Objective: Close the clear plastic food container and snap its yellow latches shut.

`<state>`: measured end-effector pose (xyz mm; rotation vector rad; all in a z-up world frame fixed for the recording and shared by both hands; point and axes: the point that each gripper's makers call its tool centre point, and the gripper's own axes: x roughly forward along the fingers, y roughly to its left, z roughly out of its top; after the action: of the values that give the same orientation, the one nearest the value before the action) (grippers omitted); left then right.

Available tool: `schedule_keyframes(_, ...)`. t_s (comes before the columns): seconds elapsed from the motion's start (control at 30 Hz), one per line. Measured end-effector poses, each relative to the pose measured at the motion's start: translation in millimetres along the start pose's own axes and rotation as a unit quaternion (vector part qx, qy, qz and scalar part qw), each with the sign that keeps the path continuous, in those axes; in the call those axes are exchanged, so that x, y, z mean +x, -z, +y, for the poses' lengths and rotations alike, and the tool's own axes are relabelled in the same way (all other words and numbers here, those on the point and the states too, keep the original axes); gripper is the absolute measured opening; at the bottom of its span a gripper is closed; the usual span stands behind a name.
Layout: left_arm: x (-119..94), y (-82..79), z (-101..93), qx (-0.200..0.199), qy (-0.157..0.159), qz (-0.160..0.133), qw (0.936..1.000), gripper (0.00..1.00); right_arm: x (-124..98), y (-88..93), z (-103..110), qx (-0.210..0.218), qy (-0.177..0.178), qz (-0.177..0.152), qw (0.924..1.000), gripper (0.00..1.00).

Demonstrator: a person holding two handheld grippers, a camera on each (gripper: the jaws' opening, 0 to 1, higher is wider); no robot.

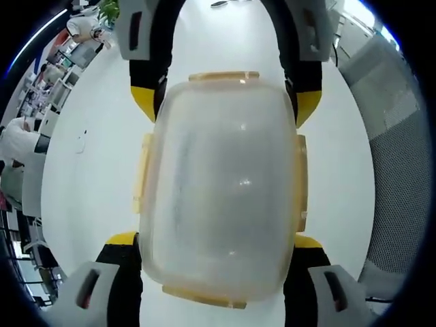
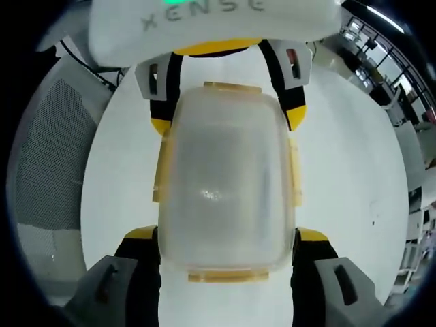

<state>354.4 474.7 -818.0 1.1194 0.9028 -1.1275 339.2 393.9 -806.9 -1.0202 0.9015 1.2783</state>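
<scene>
Clear plastic container (image 1: 221, 184), lid on, yellow latches (image 1: 142, 174) along its edges

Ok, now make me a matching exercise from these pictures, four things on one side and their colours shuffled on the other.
Things:
1. container
2. latches
3. table
4. mesh panel

Colours:
A. grey
B. white
C. yellow
D. clear, frosted

Pairs: 1-D, 2-C, 3-B, 4-A
</scene>
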Motion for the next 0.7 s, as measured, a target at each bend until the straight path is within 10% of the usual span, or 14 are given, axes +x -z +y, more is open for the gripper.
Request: schedule_keyframes(0.7,4,-1.7,18.3,-0.009,-0.004,-0.006,0.9999,0.84,1,2.2,-19,-0.005,0.002,0.009,0.9999,0.77)
